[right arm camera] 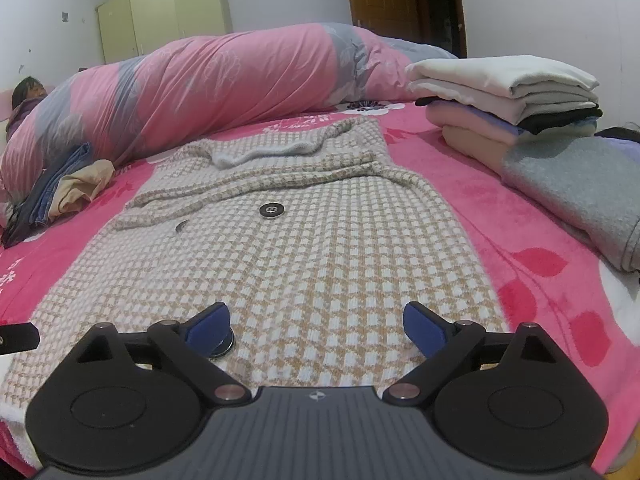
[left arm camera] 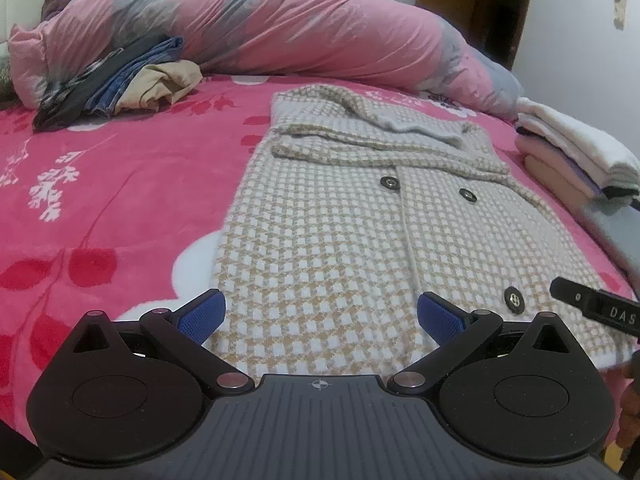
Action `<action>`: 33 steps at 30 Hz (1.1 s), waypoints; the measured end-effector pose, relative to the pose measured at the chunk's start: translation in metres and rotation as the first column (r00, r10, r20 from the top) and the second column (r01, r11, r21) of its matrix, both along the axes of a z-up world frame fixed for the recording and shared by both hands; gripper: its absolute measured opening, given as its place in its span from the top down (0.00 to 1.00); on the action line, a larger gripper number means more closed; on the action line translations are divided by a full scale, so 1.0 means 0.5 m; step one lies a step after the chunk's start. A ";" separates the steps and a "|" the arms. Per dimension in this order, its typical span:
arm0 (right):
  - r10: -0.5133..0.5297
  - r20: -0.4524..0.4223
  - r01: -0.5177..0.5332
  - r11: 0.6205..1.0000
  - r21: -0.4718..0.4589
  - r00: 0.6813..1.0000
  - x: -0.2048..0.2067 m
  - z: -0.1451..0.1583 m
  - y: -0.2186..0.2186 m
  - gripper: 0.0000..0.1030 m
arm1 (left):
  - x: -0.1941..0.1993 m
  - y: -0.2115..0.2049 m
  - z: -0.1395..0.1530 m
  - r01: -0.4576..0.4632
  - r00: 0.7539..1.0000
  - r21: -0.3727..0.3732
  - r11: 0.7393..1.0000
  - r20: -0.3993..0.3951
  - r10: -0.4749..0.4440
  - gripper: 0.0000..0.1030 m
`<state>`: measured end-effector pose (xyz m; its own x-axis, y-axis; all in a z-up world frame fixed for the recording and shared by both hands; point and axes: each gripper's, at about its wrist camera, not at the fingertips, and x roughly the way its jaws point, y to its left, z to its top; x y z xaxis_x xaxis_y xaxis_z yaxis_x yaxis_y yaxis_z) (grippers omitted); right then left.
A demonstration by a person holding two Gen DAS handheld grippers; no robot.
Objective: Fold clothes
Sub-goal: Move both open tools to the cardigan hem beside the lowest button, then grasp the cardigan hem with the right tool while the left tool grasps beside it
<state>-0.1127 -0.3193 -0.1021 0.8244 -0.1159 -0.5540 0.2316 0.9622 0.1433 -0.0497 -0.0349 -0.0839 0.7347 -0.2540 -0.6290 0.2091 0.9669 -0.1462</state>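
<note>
Lettering "DAS" shows on the right gripper [left arm camera: 600,310], just beside the checked cardigan [left arm camera: 340,240]; both it and the left gripper [left arm camera: 320,316] stand wide, gripping nothing.

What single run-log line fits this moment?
left gripper: open | right gripper: open | checked cardigan: flat, sleeves folded in | hem: ungripped
</note>
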 end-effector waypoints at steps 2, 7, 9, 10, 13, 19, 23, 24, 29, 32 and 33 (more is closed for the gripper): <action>-0.003 -0.002 0.003 1.000 0.001 1.000 0.000 0.001 0.000 0.14 | -0.007 -0.001 0.001 0.014 1.000 0.006 1.000 0.020 -0.014 0.00; -0.010 0.020 0.010 1.000 -0.012 1.000 -0.007 0.006 -0.002 0.21 | -0.022 -0.009 0.001 0.045 0.995 0.019 0.999 0.083 -0.047 0.00; -0.009 0.024 0.010 1.000 -0.023 1.000 -0.009 0.005 -0.004 0.28 | -0.025 -0.018 0.002 0.074 0.992 0.020 0.997 0.104 -0.076 0.00; -0.008 0.023 0.009 1.000 -0.026 1.000 -0.009 0.003 -0.006 0.29 | -0.026 -0.025 0.003 0.085 0.989 0.027 0.996 0.119 -0.088 0.01; -0.006 0.017 0.007 0.999 -0.032 1.000 -0.006 -0.002 -0.013 0.40 | -0.029 -0.048 0.001 0.111 0.981 0.054 0.992 0.152 -0.118 0.03; -0.001 0.007 0.001 0.997 -0.083 1.000 -0.006 -0.008 -0.021 0.58 | -0.025 -0.080 -0.020 0.147 0.979 0.088 0.985 0.126 -0.158 0.21; -0.003 -0.026 -0.001 0.990 -0.138 1.000 -0.014 -0.022 -0.028 0.64 | -0.020 -0.082 -0.045 0.188 0.981 0.081 0.979 0.042 -0.192 0.31; -0.004 -0.037 -0.002 0.988 -0.152 0.999 -0.017 -0.026 -0.031 0.67 | -0.020 -0.080 -0.053 0.195 0.980 0.078 0.978 0.019 -0.197 0.35; -0.035 -0.066 0.017 0.967 -0.256 0.997 -0.045 -0.028 -0.042 0.69 | -0.051 -0.034 -0.064 0.228 0.974 0.065 0.971 -0.006 -0.228 0.35; -0.078 -0.060 0.063 0.974 -0.220 0.995 -0.066 -0.015 -0.067 0.69 | -0.075 0.016 -0.056 0.216 0.976 0.008 0.976 -0.016 -0.216 0.36; -0.089 -0.051 0.077 0.976 -0.201 0.995 -0.072 -0.008 -0.073 0.69 | -0.081 0.032 -0.053 0.208 0.978 -0.009 0.978 -0.014 -0.208 0.36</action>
<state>-0.1488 -0.3557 -0.1063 0.7736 -0.2956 -0.5605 0.3146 0.9470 -0.0653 -0.0902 -0.0190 -0.1105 0.6561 -0.4047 -0.6369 0.4031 0.9015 -0.1575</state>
